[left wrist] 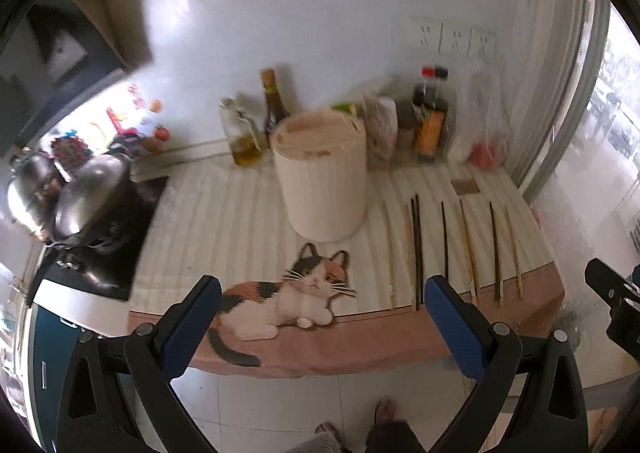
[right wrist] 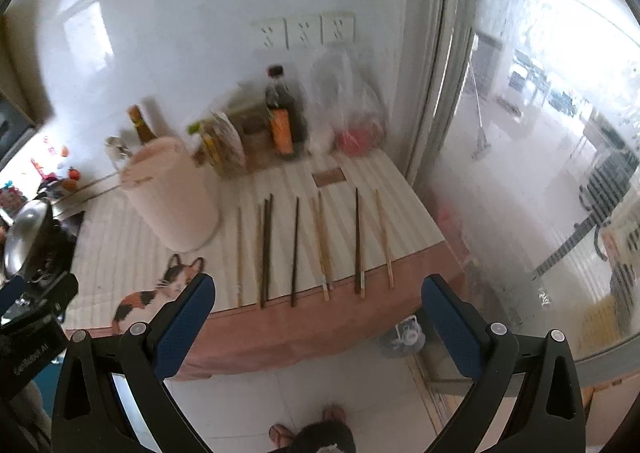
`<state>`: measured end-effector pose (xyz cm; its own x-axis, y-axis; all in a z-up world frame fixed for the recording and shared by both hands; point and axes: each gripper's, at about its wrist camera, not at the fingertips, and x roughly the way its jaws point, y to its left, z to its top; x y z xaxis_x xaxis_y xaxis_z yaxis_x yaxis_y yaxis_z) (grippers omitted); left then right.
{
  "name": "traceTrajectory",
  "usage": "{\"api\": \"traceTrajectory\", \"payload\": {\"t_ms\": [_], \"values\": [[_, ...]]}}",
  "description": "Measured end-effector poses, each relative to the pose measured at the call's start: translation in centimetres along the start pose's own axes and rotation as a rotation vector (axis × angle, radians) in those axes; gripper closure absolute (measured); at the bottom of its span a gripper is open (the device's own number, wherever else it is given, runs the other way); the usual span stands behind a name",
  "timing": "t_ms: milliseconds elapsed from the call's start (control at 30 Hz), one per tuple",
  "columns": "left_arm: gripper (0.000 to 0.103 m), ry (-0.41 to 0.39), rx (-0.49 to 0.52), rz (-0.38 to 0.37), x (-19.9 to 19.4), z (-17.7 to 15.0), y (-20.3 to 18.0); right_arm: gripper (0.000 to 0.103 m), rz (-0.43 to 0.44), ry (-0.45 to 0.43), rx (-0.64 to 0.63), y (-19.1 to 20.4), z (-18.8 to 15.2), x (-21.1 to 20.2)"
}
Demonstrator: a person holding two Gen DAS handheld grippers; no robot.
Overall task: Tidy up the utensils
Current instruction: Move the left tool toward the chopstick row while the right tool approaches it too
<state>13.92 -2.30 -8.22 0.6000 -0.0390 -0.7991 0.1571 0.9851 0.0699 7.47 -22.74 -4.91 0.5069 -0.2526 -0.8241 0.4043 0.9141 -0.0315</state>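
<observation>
Several chopsticks (right wrist: 295, 251), some dark and some pale wood, lie side by side on the striped cloth, tips toward the counter's front edge; the same chopsticks (left wrist: 445, 245) show in the left wrist view at right. A cream cylindrical utensil holder (left wrist: 322, 175) with a slotted lid stands upright left of them, also seen as the holder (right wrist: 170, 195). My left gripper (left wrist: 322, 295) is open, hovering before the counter edge over the cat picture. My right gripper (right wrist: 318, 293) is open too, short of the chopsticks' near ends, nothing between its fingers.
Sauce bottles (left wrist: 430, 115), an oil bottle (left wrist: 242, 137) and plastic bags (right wrist: 352, 113) line the back wall. A steel wok and pots (left wrist: 86, 201) sit on the stove at left. A glass door (right wrist: 540, 153) stands right of the counter. A person's feet (right wrist: 308, 433) show on the tiled floor.
</observation>
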Motion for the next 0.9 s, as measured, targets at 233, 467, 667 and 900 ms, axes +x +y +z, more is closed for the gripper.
{"api": "traceTrajectory", "payload": {"t_ms": [233, 467, 667, 900], "values": [[0.000, 0.107, 0.051, 0.006, 8.1, 1.9, -5.1, 0.001, -0.008, 0.099, 0.026, -2.4, 2.9, 9.0], [0.004, 0.294, 0.053, 0.014, 17.2, 2.3, -9.0, 0.026, 0.049, 0.272, 0.034, -6.2, 5.5, 20.1], [0.047, 0.473, 0.007, 0.028, 24.0, 0.7, -9.5, 0.038, 0.079, 0.411, 0.060, -10.1, 6.4, 28.7], [0.061, 0.569, -0.022, 0.051, 28.4, -0.5, -9.8, 0.047, 0.093, 0.512, 0.041, -12.3, 7.0, 35.3]]}}
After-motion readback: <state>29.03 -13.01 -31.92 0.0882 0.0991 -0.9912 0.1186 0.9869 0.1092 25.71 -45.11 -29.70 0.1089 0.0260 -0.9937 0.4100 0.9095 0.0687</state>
